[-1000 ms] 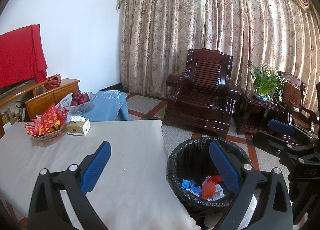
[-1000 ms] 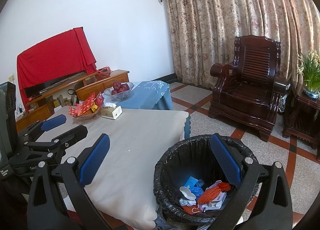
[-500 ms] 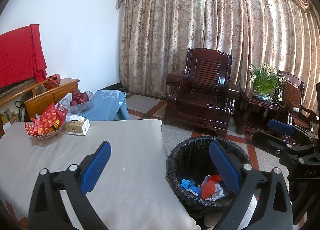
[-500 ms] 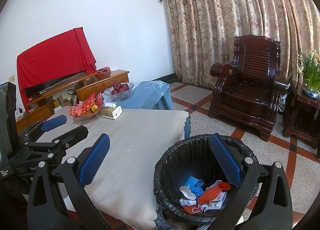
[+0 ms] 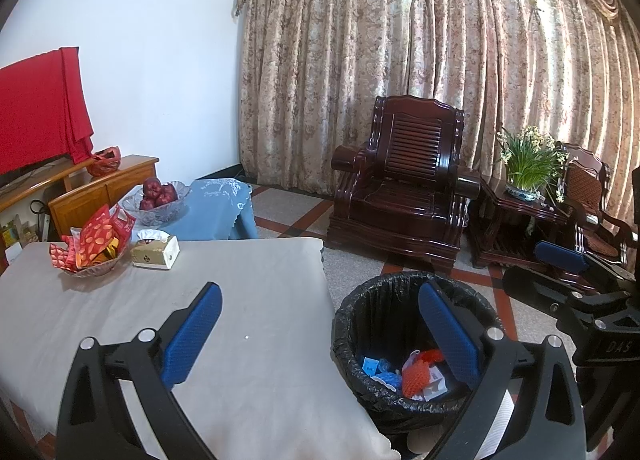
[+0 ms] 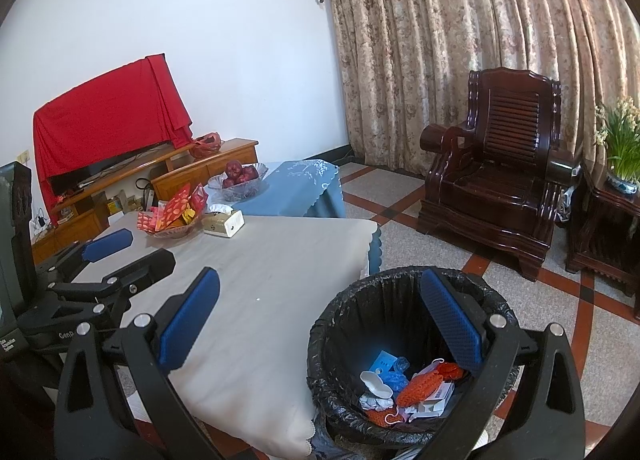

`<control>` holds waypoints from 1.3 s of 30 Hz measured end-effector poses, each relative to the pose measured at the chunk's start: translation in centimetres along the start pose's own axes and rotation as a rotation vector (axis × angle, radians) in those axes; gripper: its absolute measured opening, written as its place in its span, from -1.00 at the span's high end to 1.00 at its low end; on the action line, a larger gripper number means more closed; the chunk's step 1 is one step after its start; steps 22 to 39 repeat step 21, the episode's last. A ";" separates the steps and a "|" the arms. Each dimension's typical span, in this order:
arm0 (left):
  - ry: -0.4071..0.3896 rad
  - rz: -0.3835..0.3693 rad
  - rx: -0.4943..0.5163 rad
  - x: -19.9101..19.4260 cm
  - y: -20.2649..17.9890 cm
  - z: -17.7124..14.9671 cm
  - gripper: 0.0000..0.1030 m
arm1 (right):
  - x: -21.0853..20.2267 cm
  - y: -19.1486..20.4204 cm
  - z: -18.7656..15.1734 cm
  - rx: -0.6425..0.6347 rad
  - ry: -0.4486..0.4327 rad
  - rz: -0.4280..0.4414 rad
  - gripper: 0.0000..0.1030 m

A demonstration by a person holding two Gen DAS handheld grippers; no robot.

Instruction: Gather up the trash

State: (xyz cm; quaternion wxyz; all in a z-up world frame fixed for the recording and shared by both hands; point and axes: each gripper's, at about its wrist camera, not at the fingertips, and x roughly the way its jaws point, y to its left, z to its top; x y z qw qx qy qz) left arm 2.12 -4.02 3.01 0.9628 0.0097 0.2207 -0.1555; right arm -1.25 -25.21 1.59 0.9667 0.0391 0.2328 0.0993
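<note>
A black-lined trash bin (image 5: 352,324) stands on the floor at the table's right edge; it also shows in the right wrist view (image 6: 340,324). Inside lie orange netting (image 6: 420,380), blue scraps (image 6: 394,378) and white bits. My left gripper (image 5: 320,328) is open and empty, held above the table's corner and the bin. My right gripper (image 6: 320,324) is open and empty, also above the bin's left rim. Each gripper shows at the side of the other's view.
The table (image 5: 248,284) has a beige cloth, with a snack bowl (image 5: 90,248) and tissue box (image 5: 156,252) at its far left. A fruit bowl (image 5: 158,198) sits on a blue-covered stand. A dark wooden armchair (image 5: 404,188) and plant table (image 5: 524,196) stand beyond.
</note>
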 end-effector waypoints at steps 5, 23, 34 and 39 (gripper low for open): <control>0.001 -0.001 0.000 0.0 0.0 -0.2 -0.88 | 0.2 0.2 -0.3 0.001 0.002 0.000 -0.90; 0.009 0.000 -0.001 -0.1 -0.5 -1.2 -0.88 | 0.3 0.0 -0.5 0.004 0.004 0.000 -0.90; 0.009 0.000 -0.001 -0.1 -0.5 -1.2 -0.88 | 0.3 0.0 -0.5 0.004 0.004 0.000 -0.90; 0.009 0.000 -0.001 -0.1 -0.5 -1.2 -0.88 | 0.3 0.0 -0.5 0.004 0.004 0.000 -0.90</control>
